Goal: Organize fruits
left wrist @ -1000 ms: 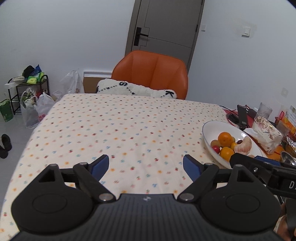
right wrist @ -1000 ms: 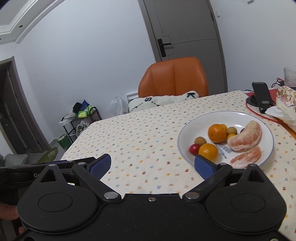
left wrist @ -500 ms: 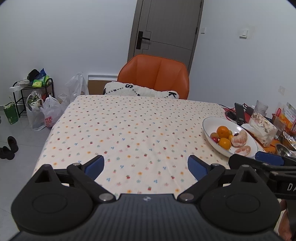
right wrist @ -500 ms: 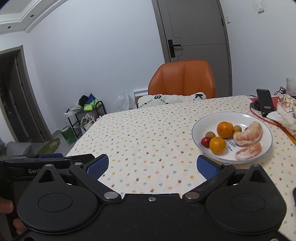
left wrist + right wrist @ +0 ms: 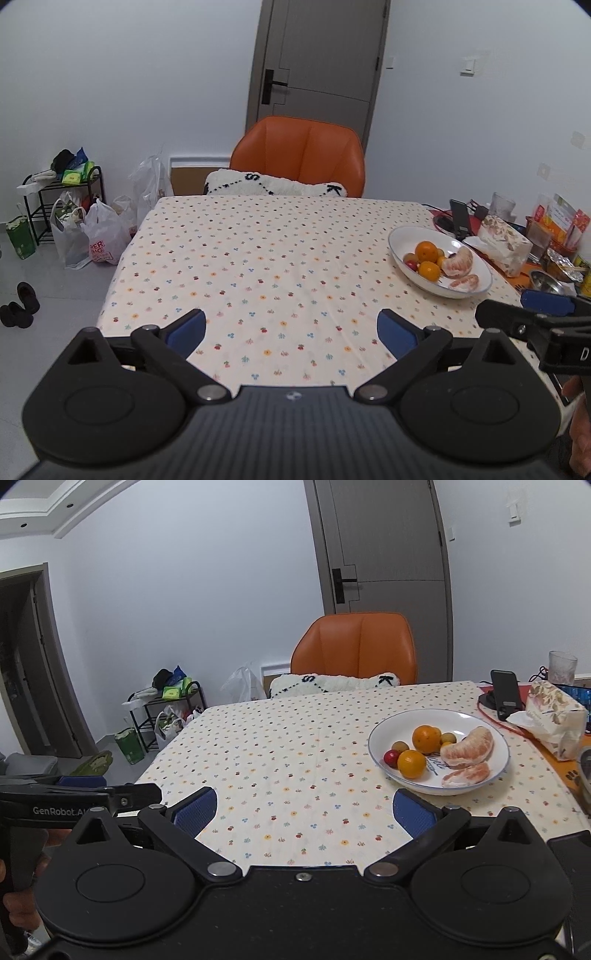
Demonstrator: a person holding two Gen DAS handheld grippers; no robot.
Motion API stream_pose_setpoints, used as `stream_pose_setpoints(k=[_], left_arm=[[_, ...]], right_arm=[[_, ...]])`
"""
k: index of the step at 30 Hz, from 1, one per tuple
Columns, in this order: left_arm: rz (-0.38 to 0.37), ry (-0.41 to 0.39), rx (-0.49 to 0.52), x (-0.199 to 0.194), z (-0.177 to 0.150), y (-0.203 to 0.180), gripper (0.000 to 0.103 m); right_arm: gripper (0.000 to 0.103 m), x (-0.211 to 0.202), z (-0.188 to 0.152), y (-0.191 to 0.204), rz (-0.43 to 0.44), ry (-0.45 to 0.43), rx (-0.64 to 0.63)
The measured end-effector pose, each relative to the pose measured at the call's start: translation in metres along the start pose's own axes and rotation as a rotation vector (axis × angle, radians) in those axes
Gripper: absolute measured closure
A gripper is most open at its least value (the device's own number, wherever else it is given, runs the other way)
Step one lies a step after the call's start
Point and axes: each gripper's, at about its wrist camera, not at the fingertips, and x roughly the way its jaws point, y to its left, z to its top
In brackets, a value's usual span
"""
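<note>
Because every fruit sits together in the white plate [image 5: 476,720] on the right part of the table [image 5: 258,258], both of your tools hang back over the near edge with nothing in them. Your left gripper [image 5: 291,328] has its blue pads [image 5: 186,328] spread wide over bare dotted cloth, and your right gripper [image 5: 304,808] is spread just as wide, its right pad just short of the plate's near rim. That stance makes sense as a survey: you hold both cameras level so the whole spread stays in sight.

In the plate you have two oranges [image 5: 426,738], one behind the other, with a red cherry tomato [image 5: 391,757] touching the nearer one on its left. Small yellowish-brown fruits [image 5: 400,746] sit among them, and two peeled pomelo segments [image 5: 467,753] lie along the right side, the larger one leaning on the smaller.

Beyond the plate stand a phone [image 5: 506,694] on its stand and a tissue pack [image 5: 554,716], so the crowded side is to the right; the open cloth to the left looks like the room you have for sorting. I judge the job either finished or not begun, since nothing lies outside the plate. If you go in, the right tool is the nearer one, and the round fruits may roll when nudged.
</note>
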Motion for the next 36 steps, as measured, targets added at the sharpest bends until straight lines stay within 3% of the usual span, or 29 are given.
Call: stream_pose_setpoints(k=[12, 36], left_arm=[[-0.02, -0.014, 0.041, -0.039, -0.006, -0.001, 0.003], [0.003, 0.0, 0.027, -0.041, -0.004, 0.007, 0.003]], right_arm=[[0.0, -0.036, -0.002, 0.01, 0.013, -0.004, -0.019], [0.0, -0.041, -0.001, 0.007, 0.014, -0.008, 0.005]])
